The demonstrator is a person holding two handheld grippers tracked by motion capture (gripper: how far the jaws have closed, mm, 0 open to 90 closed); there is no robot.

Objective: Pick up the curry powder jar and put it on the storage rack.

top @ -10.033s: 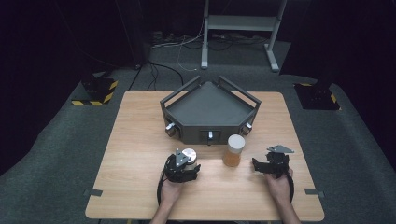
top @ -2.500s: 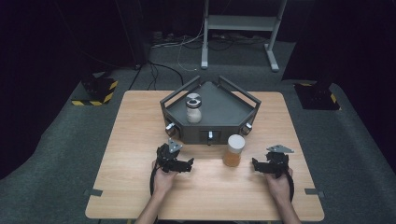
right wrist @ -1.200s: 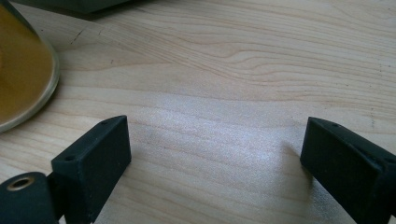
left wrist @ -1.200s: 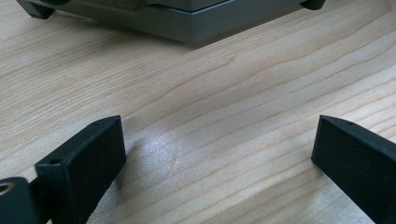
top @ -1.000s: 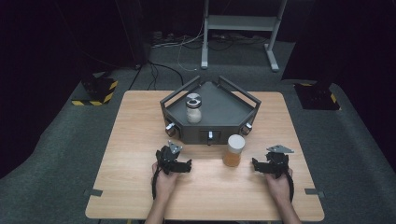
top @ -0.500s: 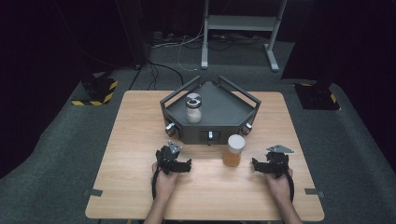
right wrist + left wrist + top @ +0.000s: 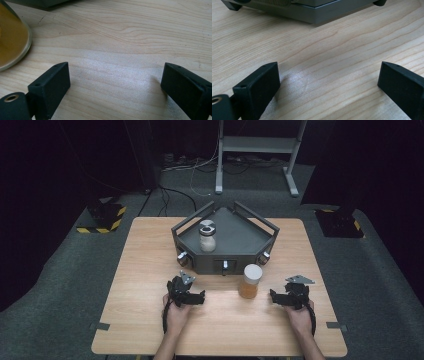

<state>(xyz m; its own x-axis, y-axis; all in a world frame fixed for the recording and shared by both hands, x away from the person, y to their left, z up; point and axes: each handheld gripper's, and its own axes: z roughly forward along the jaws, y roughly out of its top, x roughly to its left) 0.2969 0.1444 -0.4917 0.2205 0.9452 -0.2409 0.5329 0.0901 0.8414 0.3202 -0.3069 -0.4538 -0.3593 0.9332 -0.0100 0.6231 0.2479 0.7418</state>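
While resting low on the surface with nothing held, watch both sides closely. Left tool: spread wide and empty, bare wood between the jaws in the left gripper view, the tray's front wall just ahead. Right tool: likewise gaping and empty, near the amber jar but clearly apart from it. Amber jar: upright under a white lid, standing on the surface just in front of the tray, between the two hands and closer to the right one; seen as a glassy amber curve at the left edge of the right gripper view. Pale jar: upright inside the tray, toward its left side. Likely next step, judging from the layout: lifting the amber jar in beside the other. Main risks: clipping the jar with one jaw on a sideways approach and tipping it, being tall and narrow; pinching too high near the lid, or too lightly on smooth glass, and letting it slip or swing; catching its base on the tray's raised rail through too little lift; setting it down hard against the pale jar and toppling both. Worth squaring the jaws around the body first and closing gently.
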